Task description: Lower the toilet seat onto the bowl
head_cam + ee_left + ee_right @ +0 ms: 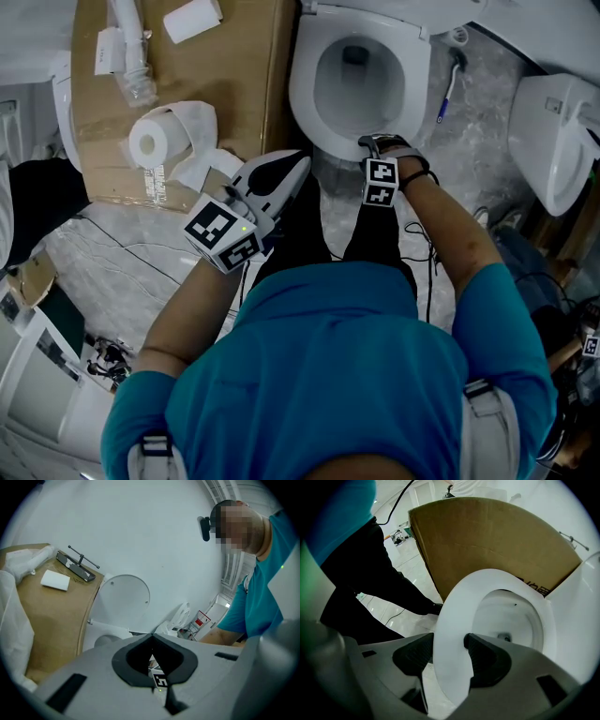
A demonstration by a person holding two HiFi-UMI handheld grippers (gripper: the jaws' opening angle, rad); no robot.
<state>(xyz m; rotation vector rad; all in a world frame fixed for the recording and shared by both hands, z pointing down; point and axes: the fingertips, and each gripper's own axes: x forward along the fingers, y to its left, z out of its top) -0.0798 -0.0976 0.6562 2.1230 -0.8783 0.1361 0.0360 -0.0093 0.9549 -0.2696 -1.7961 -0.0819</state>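
The white toilet seat [306, 94] lies flat on the bowl, its ring around the open bowl hole. My right gripper [377, 143] is at the seat's front rim. In the right gripper view the seat rim [454, 616] passes between the two dark pads, and the right gripper [449, 644] stands wide open around it. My left gripper [298, 161] hovers left of the bowl's front, shut with nothing in it. In the left gripper view the left gripper [152, 637] points up at the wall and the raised lid [124, 597].
A cardboard box [239, 66] stands just left of the toilet, with a toilet paper roll [150, 142] and a plastic bottle [134, 80] on it. A toilet brush [448, 89] lies right of the bowl. Another white fixture [553, 136] stands at the far right. Cables cross the floor.
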